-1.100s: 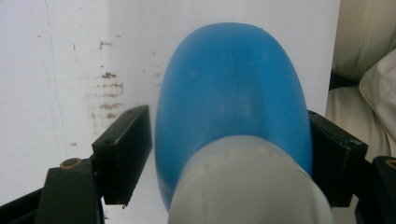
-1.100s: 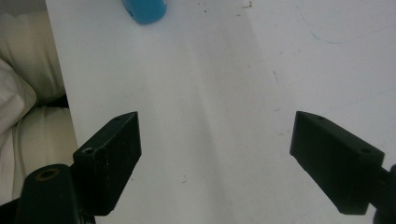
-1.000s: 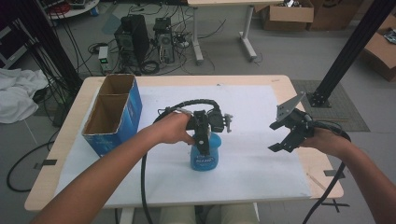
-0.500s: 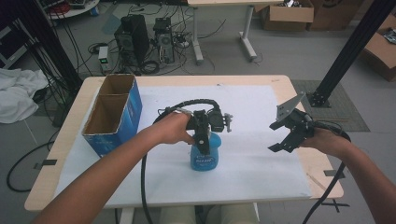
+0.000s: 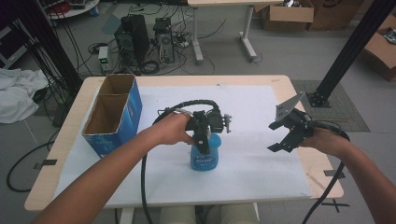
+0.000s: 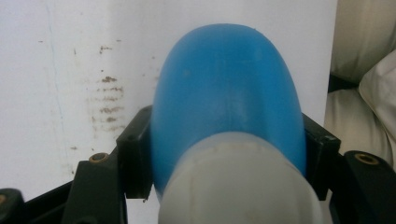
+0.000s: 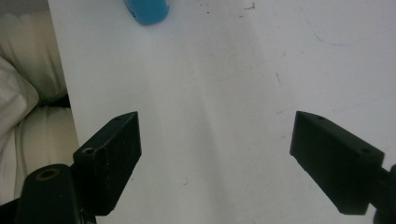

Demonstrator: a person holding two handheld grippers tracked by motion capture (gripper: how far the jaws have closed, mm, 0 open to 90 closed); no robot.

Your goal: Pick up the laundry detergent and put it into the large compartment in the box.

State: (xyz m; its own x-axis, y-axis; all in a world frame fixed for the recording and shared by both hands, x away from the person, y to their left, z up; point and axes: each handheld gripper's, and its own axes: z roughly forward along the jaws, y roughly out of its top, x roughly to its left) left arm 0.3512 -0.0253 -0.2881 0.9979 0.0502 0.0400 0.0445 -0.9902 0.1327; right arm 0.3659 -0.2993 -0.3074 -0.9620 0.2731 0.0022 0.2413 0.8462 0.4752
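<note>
Bottle: you have the blue bottle upright; smooth plastic, likely light and slippery.
Left tool: clamped at its neck; hold there.
Right tool: wide open, empty.

A blue cardboard box is blocking the left of the frame; the blue bottle is standing at centre; bare white sheet is lying open between it and the right gripper.
</note>
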